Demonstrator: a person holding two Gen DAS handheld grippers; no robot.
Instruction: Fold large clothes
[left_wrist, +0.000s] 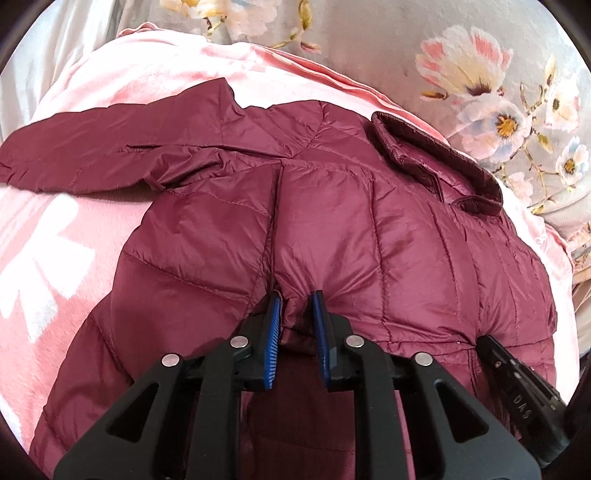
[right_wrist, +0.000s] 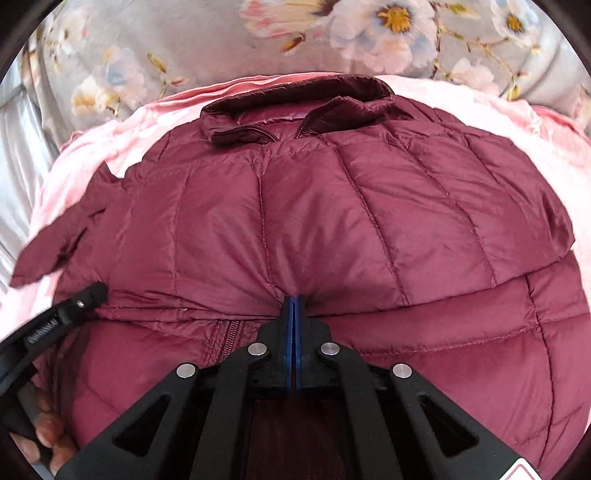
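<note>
A maroon quilted puffer jacket (left_wrist: 351, 229) lies on a pink blanket (left_wrist: 55, 251), collar (left_wrist: 436, 162) at the far side and one sleeve (left_wrist: 110, 147) stretched out to the left. My left gripper (left_wrist: 297, 299) has its blue pads a little apart around a bunched ridge of the jacket's folded edge. In the right wrist view the jacket (right_wrist: 332, 221) fills the frame, its lower part folded up over the body. My right gripper (right_wrist: 294, 298) is shut on the folded edge. The left gripper also shows at the left there (right_wrist: 92, 291), and the right gripper in the left view (left_wrist: 487, 341).
A grey floral bedspread (left_wrist: 480, 74) lies beyond the blanket, and it also shows in the right wrist view (right_wrist: 369, 29). White sheet folds (right_wrist: 18, 147) are at the left. The jacket's zipper (right_wrist: 229, 336) runs under the fold. A hand (right_wrist: 48, 432) holds the left gripper.
</note>
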